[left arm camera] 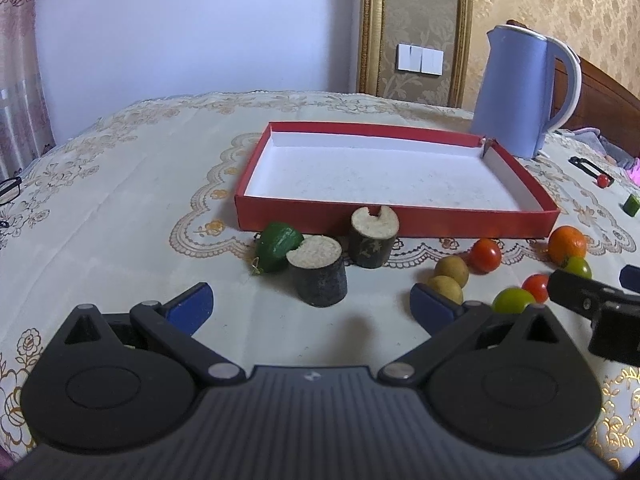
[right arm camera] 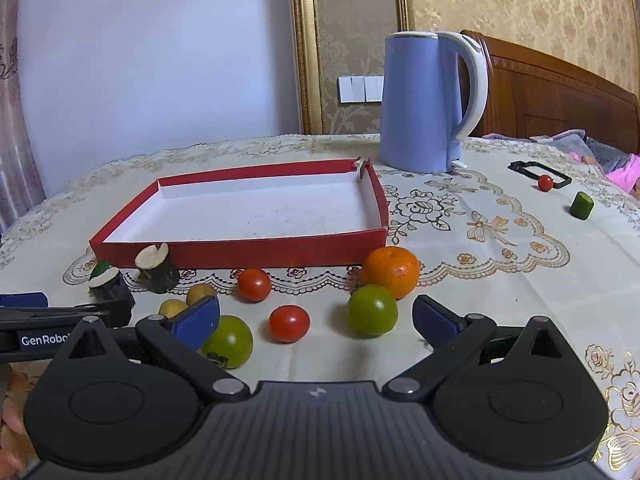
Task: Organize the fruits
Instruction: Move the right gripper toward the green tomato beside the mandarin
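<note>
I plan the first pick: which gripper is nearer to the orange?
Right. The right gripper is open just in front of the orange; the left gripper is open farther to the left, before the dark cut pieces.

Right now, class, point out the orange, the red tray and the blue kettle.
orange (right arm camera: 391, 271): right wrist view, middle of its peel.
red tray (right arm camera: 256, 253): right wrist view, near outer wall.
blue kettle (right arm camera: 420, 108): right wrist view, middle of its body.
</note>
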The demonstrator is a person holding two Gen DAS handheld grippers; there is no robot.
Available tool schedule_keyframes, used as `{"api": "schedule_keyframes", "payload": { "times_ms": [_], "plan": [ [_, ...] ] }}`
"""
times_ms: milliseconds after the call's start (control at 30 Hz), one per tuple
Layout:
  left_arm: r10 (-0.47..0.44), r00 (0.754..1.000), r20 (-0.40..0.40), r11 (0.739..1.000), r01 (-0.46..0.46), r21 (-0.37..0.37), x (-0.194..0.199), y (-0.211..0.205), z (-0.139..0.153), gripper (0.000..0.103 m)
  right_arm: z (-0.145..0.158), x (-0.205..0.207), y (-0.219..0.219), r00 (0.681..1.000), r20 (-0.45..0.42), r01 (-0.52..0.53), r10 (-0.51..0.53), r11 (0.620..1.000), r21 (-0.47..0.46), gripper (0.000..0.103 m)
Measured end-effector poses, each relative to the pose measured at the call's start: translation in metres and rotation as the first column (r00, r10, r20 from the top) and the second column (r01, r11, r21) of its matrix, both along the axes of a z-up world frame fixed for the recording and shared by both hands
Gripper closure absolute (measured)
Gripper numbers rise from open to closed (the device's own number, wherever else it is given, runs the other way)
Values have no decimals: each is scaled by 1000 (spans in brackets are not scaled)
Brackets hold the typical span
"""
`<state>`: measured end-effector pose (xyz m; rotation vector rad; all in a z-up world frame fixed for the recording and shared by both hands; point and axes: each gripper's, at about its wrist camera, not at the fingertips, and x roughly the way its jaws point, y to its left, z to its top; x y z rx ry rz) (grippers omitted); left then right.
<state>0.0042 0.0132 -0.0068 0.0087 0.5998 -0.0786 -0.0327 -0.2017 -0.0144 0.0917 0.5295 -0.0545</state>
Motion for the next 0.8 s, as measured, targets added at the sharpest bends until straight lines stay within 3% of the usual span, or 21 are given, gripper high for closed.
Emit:
{"api": "schedule_keyframes", "payload": {
  "times_ms": [333,533,600,700,767,800],
  "plan": [
    [-19,1000,14,1000,19,8,0,-3,-3,0,-3,4,1,1000,-26,8,-10,998,-58,0],
    [-4,1000,4,1000,4,1,3,0,-5,0,-4,8,-1,996,53,83,-76,988,-132,0],
    [-6,1000,6,1000,6,4,4,0,-5,0,-5,15,-8,994,45,106,-101,985,-138,0],
    [-6,1000,11,1000,6,8,3,-1,-4,0,-6,16,-24,996,4,88,-88,995,-36,0],
    [-3,1000,15,1000,3,8,5,-1,-4,0,-5,2,-31,993,63,94,-96,995,33,0],
    [-2,1000,13,1000,2,10,6,-2,-4,0,-3,-4,-31,989,97,106,-108,994,18,0]
  ]
}}
